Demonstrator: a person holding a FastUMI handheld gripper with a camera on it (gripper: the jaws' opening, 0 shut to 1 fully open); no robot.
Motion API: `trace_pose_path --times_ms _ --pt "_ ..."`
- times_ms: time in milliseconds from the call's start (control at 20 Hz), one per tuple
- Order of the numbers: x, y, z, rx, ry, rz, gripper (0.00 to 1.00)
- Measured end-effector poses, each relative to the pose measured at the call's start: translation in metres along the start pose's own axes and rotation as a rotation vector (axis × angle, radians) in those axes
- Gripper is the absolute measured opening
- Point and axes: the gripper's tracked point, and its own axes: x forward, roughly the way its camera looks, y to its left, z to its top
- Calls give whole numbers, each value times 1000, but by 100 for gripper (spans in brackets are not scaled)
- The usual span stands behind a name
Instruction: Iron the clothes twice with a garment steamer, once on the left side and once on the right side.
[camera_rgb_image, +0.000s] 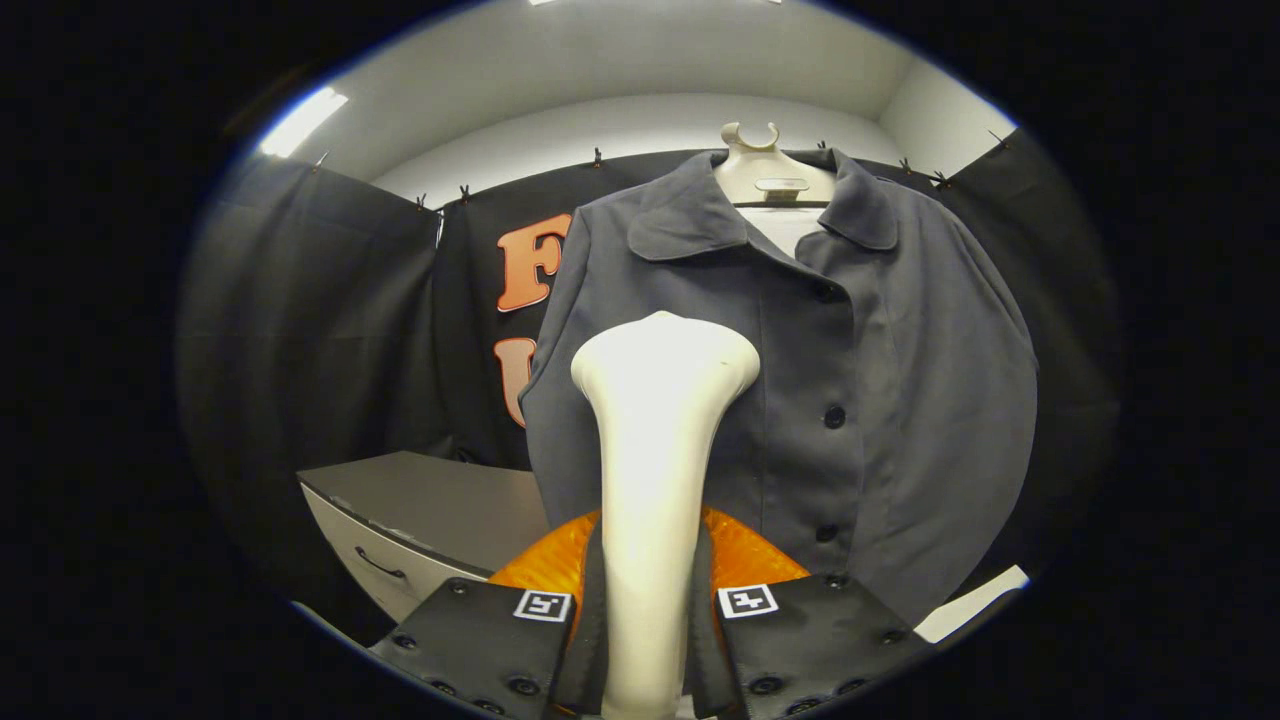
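Cream plastic garment steamer (655, 450) pinched in the tool (645, 620).
Head upright before grey buttoned shirt (860, 400) (on hanger), grey bench (440, 500) at nine o'clock.

Ceiling strip light (302, 120) glaring, booth dim, steamer head (664, 360) overexposed, fisheye bending edges, focus sharp

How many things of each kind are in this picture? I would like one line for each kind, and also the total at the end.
Garment steamer, held upright between the gripper's fingers, in front of the jacket: 1
Grey jacket: 1
Hanger carrying the jacket: 1
Grey cabinet with a drawer, beside the jacket: 1
Visible jacket buttons: 3
Total: 7
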Motion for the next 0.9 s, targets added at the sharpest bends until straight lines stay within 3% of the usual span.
trace_pose_path --times_ms 900 --pt "-39 -15 -110 31 150 -65 40"
